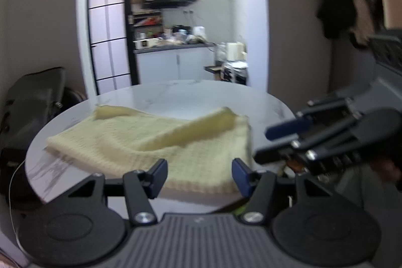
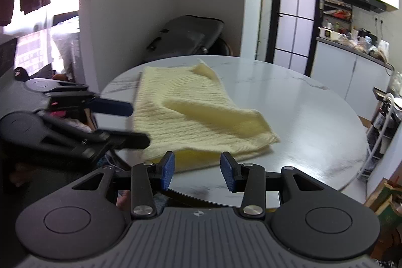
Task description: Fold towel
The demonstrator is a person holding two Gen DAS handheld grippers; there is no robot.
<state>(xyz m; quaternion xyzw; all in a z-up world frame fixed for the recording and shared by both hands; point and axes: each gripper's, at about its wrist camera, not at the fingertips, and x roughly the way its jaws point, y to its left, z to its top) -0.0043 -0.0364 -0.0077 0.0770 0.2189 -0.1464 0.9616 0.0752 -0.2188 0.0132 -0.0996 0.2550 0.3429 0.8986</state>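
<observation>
A pale yellow waffle-weave towel (image 1: 155,142) lies folded on the round white marble table (image 1: 191,97), with one corner turned up and a loose ridge across its top. My left gripper (image 1: 199,177) is open and empty, just short of the towel's near edge. My right gripper (image 2: 197,171) is open and empty at the towel's (image 2: 191,112) near edge. The right gripper (image 1: 276,142) also shows at the right of the left wrist view, and the left gripper (image 2: 135,122) at the left of the right wrist view. Neither gripper touches the towel.
A dark bag (image 2: 186,39) sits on a chair behind the table by the wall. A kitchen counter (image 1: 173,44) with clutter stands beyond the doorway. A white wire rack (image 2: 384,122) stands to the table's right. Dark clothes (image 1: 336,4) hang on the right wall.
</observation>
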